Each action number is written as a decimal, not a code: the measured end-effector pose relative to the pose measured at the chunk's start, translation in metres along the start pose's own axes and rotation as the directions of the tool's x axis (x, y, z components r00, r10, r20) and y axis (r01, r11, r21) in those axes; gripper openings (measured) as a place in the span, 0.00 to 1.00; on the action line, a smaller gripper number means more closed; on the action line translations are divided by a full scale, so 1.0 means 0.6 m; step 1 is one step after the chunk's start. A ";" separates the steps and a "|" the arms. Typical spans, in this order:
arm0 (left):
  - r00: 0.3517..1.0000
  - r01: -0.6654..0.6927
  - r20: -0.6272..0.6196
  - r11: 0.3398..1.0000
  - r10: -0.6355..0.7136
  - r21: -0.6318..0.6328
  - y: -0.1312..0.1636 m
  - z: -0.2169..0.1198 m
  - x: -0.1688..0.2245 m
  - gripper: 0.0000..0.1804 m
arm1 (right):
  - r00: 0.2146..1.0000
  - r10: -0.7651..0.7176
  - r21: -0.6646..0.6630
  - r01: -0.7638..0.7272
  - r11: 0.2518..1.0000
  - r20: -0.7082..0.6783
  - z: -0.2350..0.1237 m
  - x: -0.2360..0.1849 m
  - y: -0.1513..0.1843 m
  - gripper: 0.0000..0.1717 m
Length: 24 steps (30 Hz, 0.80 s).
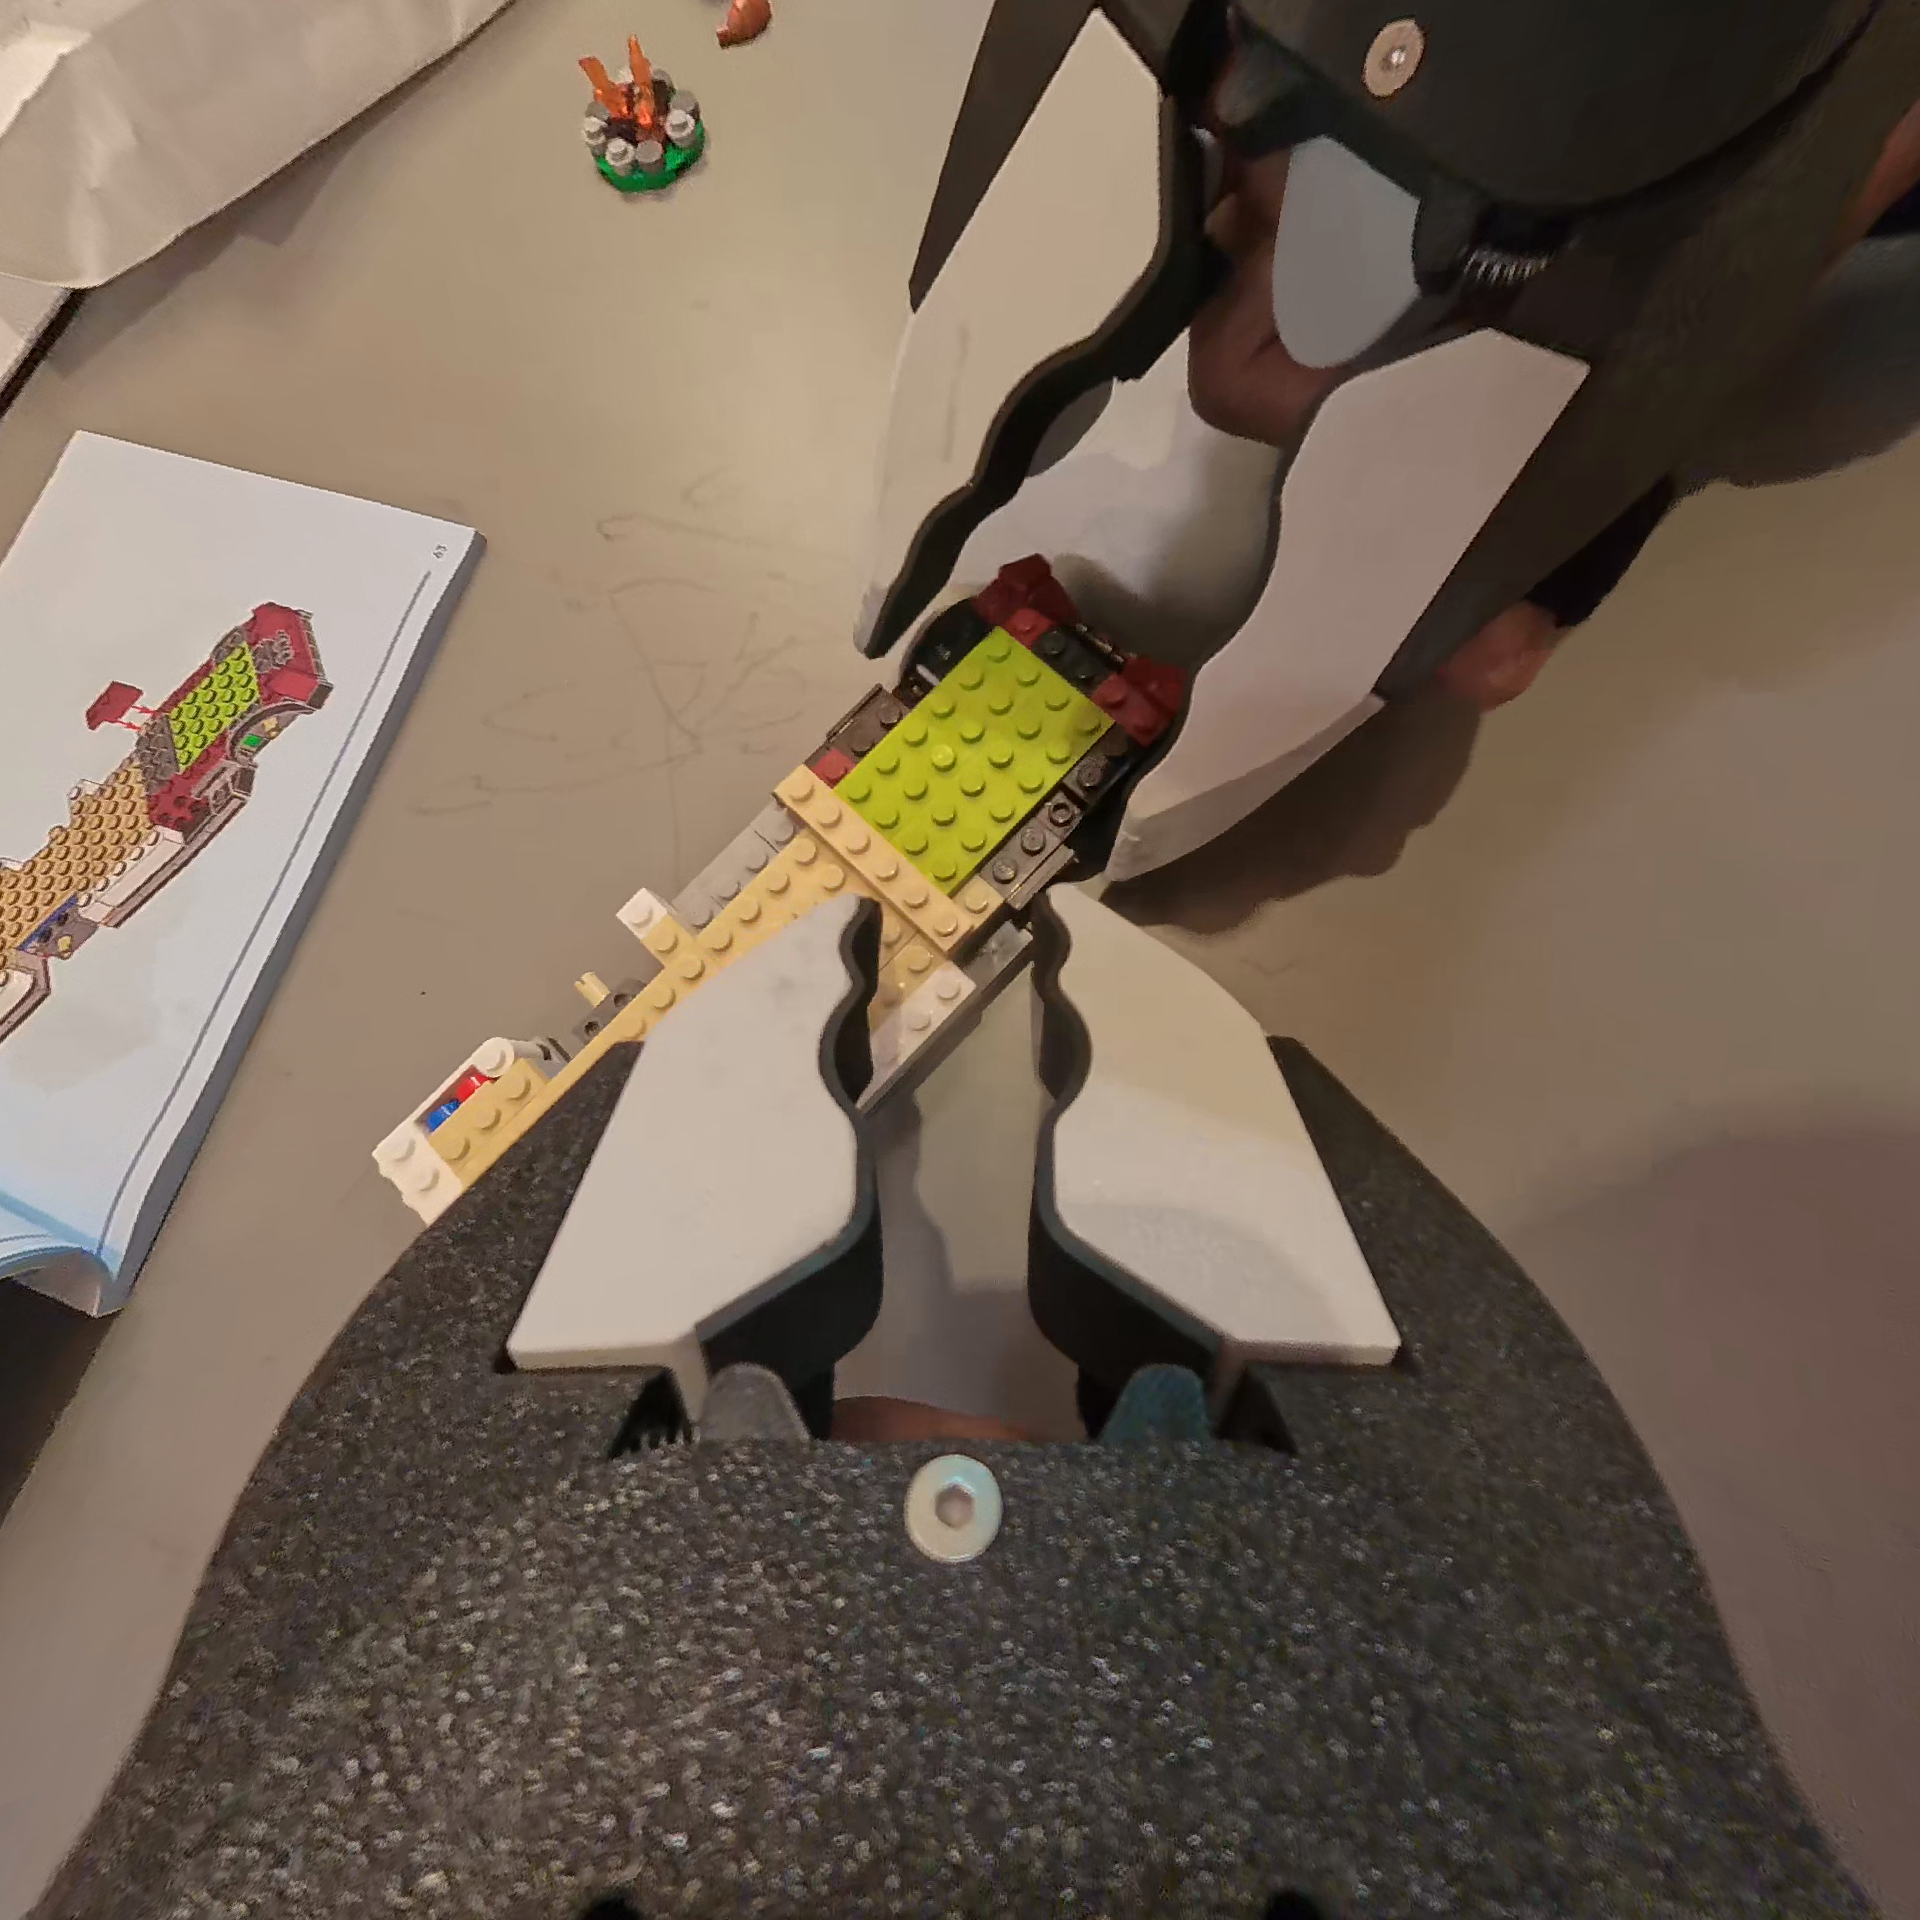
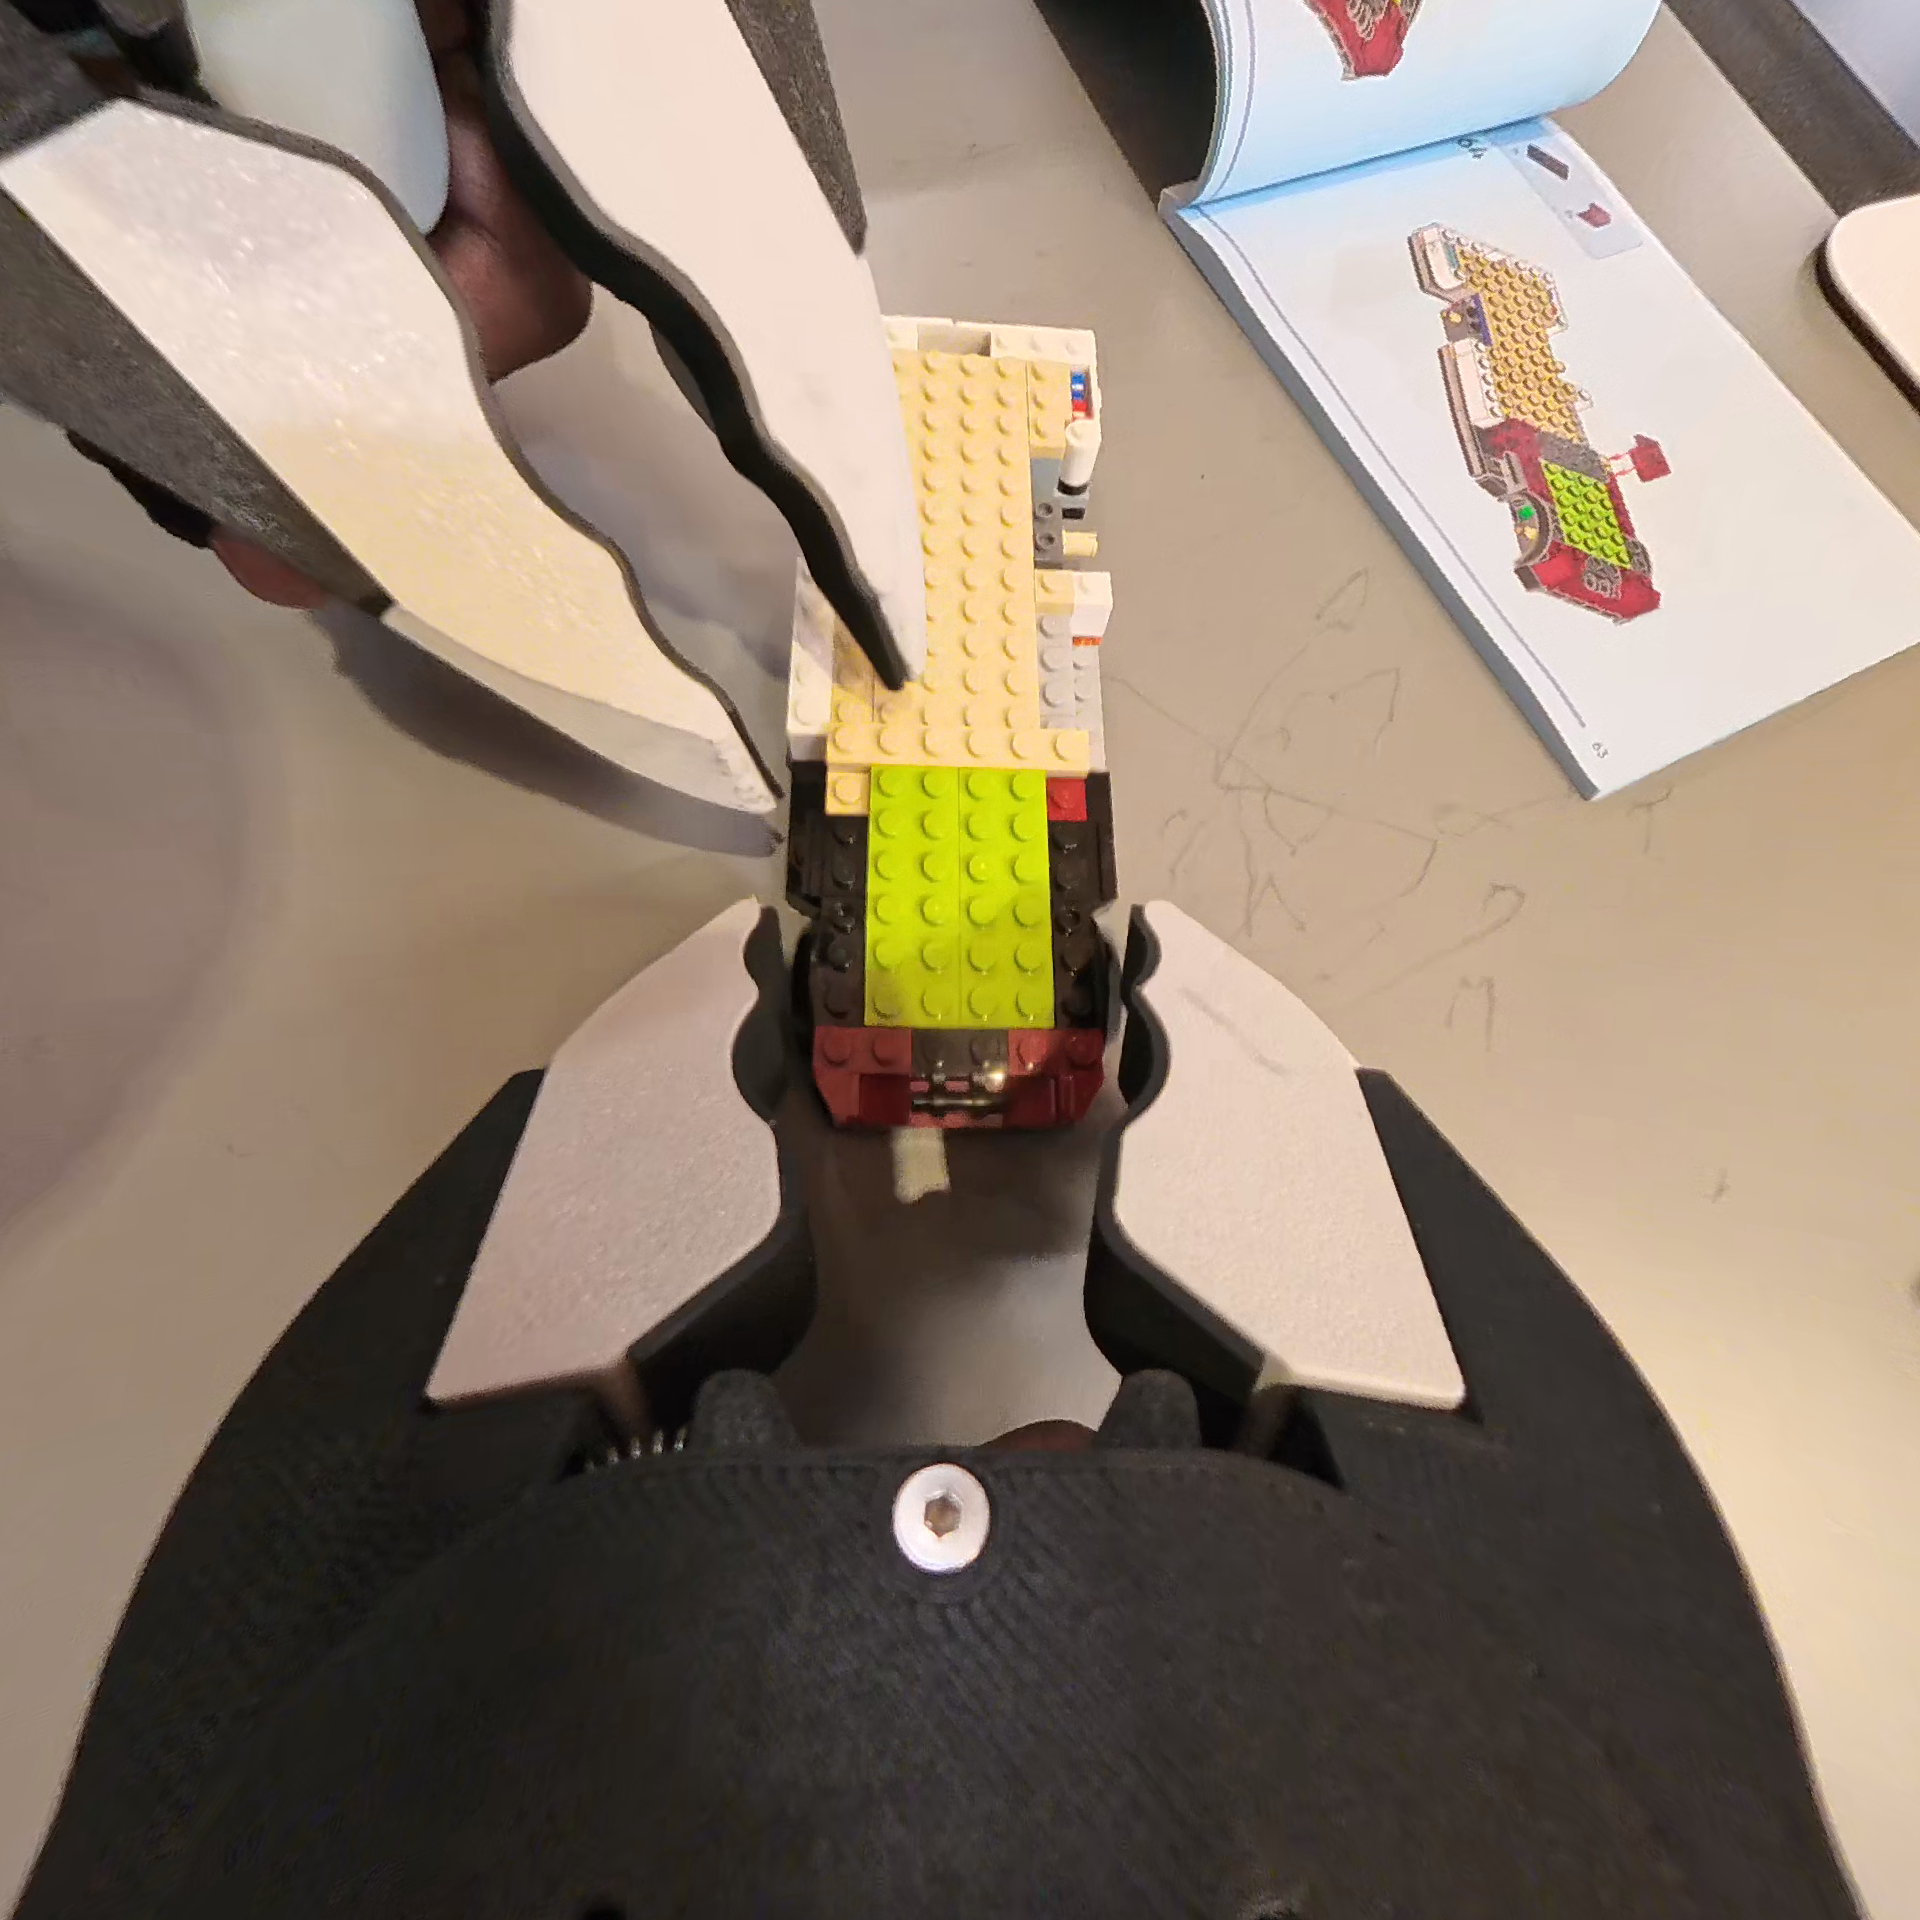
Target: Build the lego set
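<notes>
A long brick model [image 1: 966, 769] lies on the grey table [image 1: 644, 436], with a lime plate in the middle, a tan deck, white parts at one end and dark red bricks at the other. My left gripper [image 1: 951, 909] is shut on the model's side where the tan deck meets the lime plate. In the right wrist view it [image 2: 831, 743] has one finger on the tan studs and the other at the model's side. My right gripper [image 2: 951, 925] is shut on the model [image 2: 961, 894] at its dark red end, one finger against each side. It also shows in the left wrist view [image 1: 1008, 743].
An open instruction booklet [image 1: 208, 790] lies left of the model and also shows in the right wrist view [image 2: 1507, 416]. A small campfire build [image 1: 644, 125] and a white paper sheet [image 1: 156, 125] lie farther off. A white rounded object [image 2: 1870, 281] is at the right edge. Only a small space, under 4 cm, lies between the two pairs of fingers.
</notes>
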<state>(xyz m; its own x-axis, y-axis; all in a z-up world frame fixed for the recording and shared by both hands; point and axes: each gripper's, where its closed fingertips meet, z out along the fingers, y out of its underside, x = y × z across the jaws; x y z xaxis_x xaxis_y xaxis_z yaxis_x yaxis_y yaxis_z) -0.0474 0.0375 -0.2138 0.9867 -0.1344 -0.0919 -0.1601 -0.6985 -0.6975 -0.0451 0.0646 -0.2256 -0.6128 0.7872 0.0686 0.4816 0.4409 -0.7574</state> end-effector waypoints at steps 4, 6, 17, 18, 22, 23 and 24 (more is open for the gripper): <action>1.000 0.018 0.023 0.999 -0.018 0.027 0.004 -0.012 -0.007 0.16 | 1.000 -0.007 -0.014 0.007 1.000 -0.009 0.004 0.001 -0.011 0.37; 0.999 0.031 0.035 0.999 -0.033 0.036 0.010 -0.020 -0.010 0.16 | 1.000 -0.017 -0.038 0.017 0.999 -0.014 0.008 0.001 -0.012 0.38; 0.995 0.062 0.071 0.995 -0.068 0.079 0.042 -0.055 -0.013 0.16 | 1.000 -0.010 -0.150 0.011 0.989 0.010 0.023 0.003 -0.008 0.38; 0.995 0.062 0.070 0.995 -0.067 0.081 0.042 -0.056 -0.013 0.16 | 1.000 -0.001 -0.153 0.004 0.988 0.017 0.024 0.002 -0.007 0.38; 0.996 0.057 0.070 0.994 -0.064 0.093 0.043 -0.059 -0.012 0.16 | 0.999 0.025 -0.160 -0.019 0.987 0.032 0.025 0.003 -0.006 0.38; 0.995 0.058 0.069 0.994 -0.065 0.096 0.043 -0.058 -0.012 0.16 | 0.999 0.030 -0.162 -0.024 0.986 0.036 0.026 0.003 -0.006 0.38; 0.996 0.059 0.067 0.993 -0.066 0.098 0.043 -0.058 -0.011 0.16 | 0.999 0.034 -0.165 -0.027 0.986 0.041 0.026 0.002 -0.006 0.38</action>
<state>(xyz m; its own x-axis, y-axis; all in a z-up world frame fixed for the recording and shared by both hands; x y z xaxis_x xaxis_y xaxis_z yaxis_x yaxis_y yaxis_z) -0.0592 -0.0039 -0.2063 0.9948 -0.0406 -0.0935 -0.0980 -0.6330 -0.7679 -0.0575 0.0575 -0.2331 -0.6210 0.7836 0.0164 0.5948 0.4848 -0.6412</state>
